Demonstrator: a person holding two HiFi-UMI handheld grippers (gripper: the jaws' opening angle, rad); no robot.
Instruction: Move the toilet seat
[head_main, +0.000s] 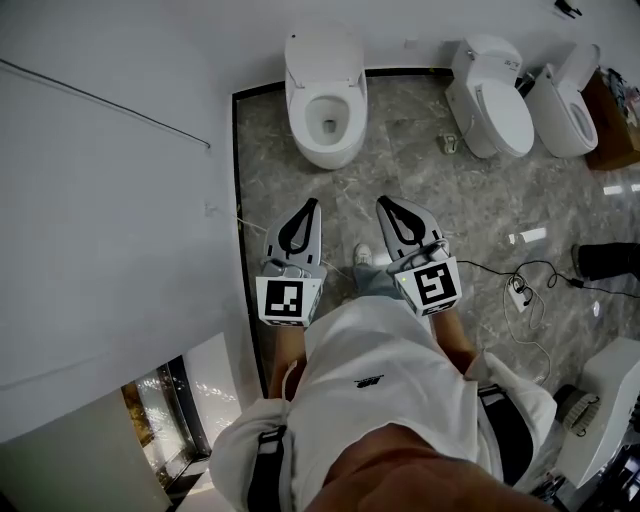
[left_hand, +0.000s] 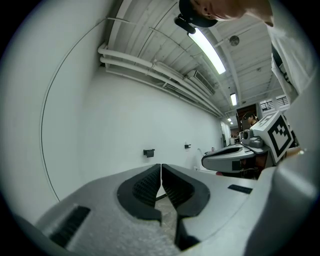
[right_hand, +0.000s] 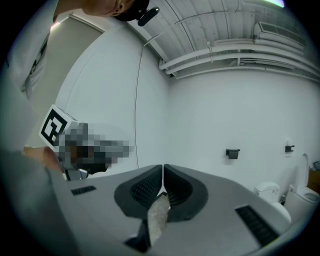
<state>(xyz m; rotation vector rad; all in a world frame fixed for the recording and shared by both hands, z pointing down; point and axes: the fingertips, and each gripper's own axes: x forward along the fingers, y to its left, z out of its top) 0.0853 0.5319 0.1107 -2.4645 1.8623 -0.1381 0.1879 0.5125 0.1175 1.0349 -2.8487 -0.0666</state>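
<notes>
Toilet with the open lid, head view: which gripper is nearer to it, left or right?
Left. The left gripper points almost straight at the toilet from just below it in the picture; the right gripper lies further off, below and to its right.

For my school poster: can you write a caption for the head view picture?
A person points the shut left gripper and shut right gripper toward a toilet.

White toilet seat (head_main: 303, 128) (uncovered), straight ahead
</notes>
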